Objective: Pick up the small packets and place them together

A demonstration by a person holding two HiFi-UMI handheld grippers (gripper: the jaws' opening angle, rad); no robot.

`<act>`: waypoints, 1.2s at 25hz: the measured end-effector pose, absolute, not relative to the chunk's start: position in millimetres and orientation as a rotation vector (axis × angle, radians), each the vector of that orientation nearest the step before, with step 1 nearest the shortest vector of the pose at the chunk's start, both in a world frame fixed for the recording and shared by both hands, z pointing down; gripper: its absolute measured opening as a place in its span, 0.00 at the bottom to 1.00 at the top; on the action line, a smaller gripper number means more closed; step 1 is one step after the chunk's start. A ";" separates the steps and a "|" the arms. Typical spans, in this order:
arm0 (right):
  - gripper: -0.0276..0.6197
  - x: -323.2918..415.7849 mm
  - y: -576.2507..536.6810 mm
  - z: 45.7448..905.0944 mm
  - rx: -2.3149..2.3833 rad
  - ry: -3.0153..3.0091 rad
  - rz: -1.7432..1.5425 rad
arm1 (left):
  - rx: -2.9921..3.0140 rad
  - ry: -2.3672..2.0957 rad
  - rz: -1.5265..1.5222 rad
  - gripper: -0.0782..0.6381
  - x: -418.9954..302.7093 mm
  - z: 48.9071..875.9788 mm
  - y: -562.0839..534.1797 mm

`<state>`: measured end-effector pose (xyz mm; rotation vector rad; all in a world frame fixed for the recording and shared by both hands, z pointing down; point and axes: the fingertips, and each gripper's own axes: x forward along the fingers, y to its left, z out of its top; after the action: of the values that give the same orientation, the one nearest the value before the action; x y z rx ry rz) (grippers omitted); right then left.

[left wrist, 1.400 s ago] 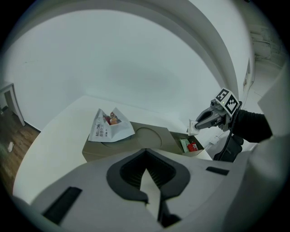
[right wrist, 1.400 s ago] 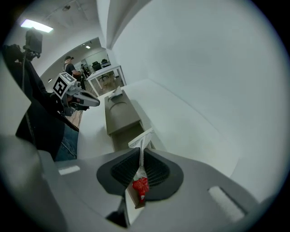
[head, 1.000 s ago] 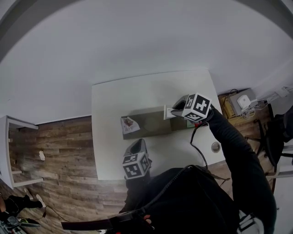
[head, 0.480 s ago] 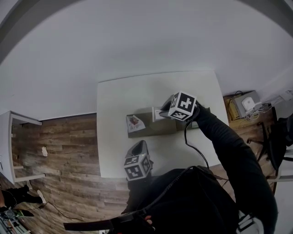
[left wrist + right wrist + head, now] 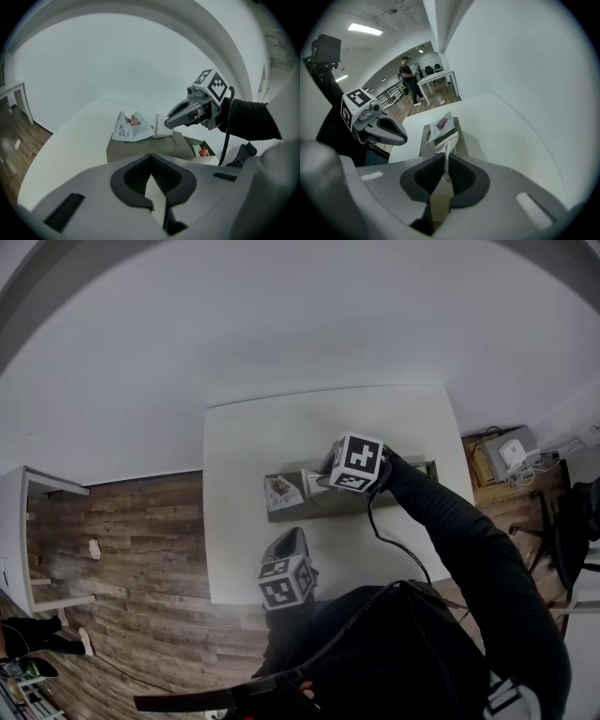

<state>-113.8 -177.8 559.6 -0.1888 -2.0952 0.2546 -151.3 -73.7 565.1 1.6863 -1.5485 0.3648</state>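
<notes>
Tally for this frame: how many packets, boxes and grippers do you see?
Packets: 2 (held packet in the right gripper, loose packet at the box's end)
Boxes: 1
Grippers: 2 (right gripper, left gripper)
Total: 5
Bits inside the box are too small to count.

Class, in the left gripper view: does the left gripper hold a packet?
No, the left gripper has nothing between its jaws; the right gripper grips the packet.
</notes>
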 end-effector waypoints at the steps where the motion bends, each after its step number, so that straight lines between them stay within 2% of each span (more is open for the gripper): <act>1: 0.09 -115.3 -176.9 560.6 -0.194 -2.092 0.250 | 1.684 -1.549 0.365 0.11 -152.0 565.5 -73.8; 17: 0.10 -124.5 -179.1 567.1 -0.215 -2.092 0.210 | 1.674 -1.549 0.360 0.11 -155.0 568.2 -77.1; 30: 0.28 -122.8 -180.0 571.9 -0.203 -2.097 0.156 | 1.677 -1.544 0.366 0.11 -153.9 569.6 -76.3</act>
<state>-122.8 -180.0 571.9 -0.2027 -2.0974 0.1560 -153.9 -76.3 569.6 1.6768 -1.5436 0.3656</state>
